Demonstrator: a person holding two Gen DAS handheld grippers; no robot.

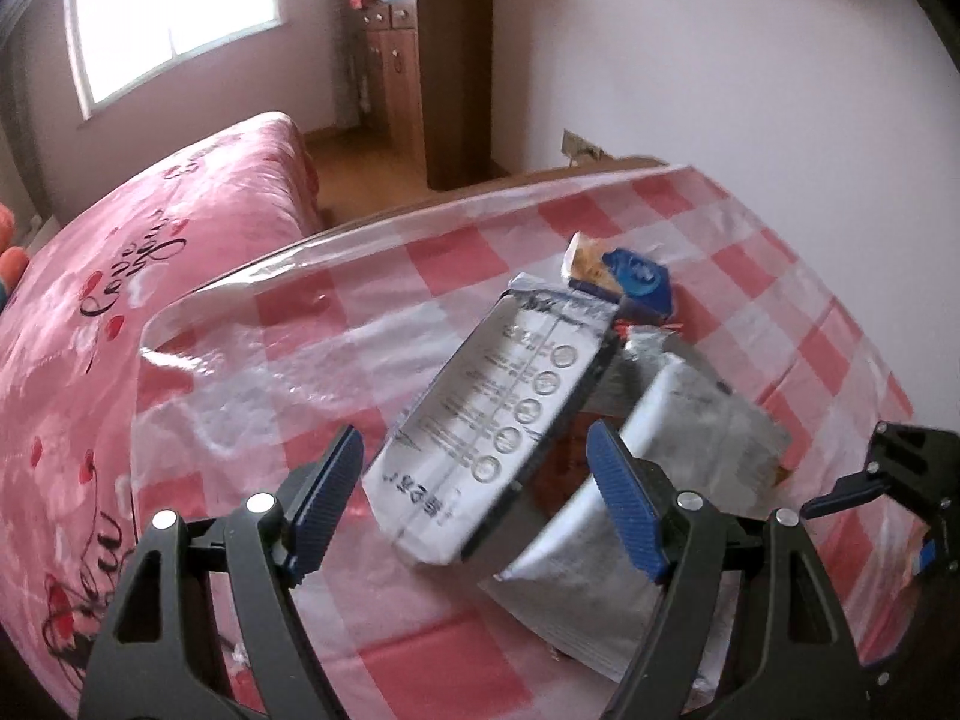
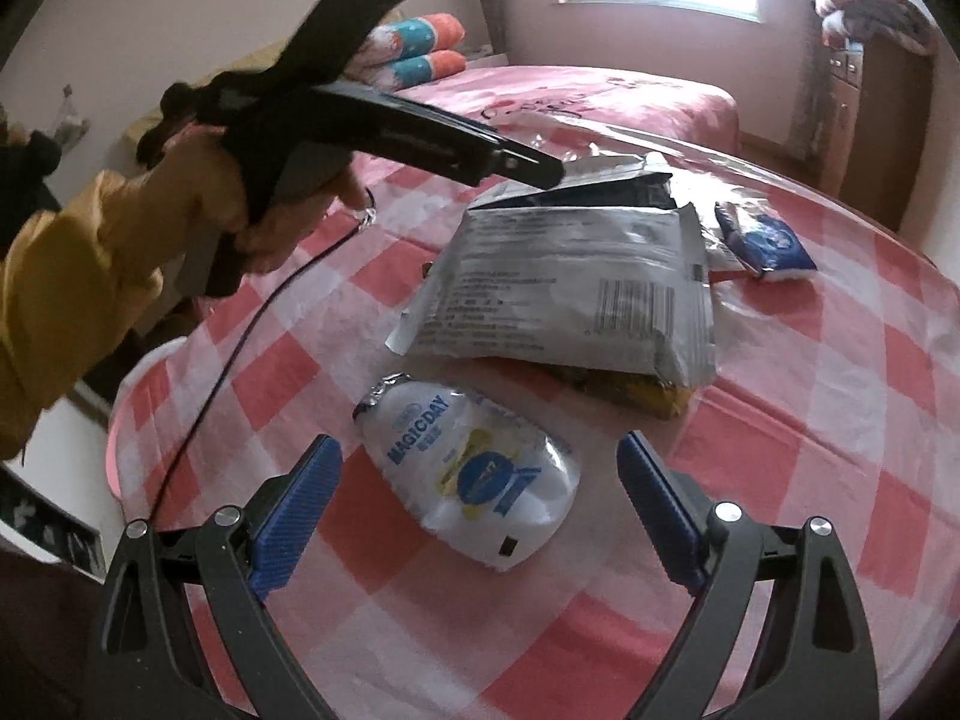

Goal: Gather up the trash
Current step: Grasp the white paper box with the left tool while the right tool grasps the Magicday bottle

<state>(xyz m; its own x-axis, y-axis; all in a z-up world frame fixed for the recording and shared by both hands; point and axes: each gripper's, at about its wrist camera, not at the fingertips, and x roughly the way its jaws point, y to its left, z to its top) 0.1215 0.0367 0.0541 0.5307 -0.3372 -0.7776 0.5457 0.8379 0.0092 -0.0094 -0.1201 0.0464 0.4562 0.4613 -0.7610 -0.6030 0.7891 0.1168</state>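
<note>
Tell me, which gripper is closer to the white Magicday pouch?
Right. The right gripper is open around the Magicday pouch; the left gripper is over at the silver bag.

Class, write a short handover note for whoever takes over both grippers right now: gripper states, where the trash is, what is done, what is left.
Left gripper: open, empty, its jaws either side of the large silver bag at the bag's open end.
Right gripper: open, empty, hovering over the white pouch.
Trash: silver bag, white pouch and a small blue wrapper all lie on the checked tablecloth.
Done: nothing picked up yet.
Left: grasp and collect each piece.
</note>
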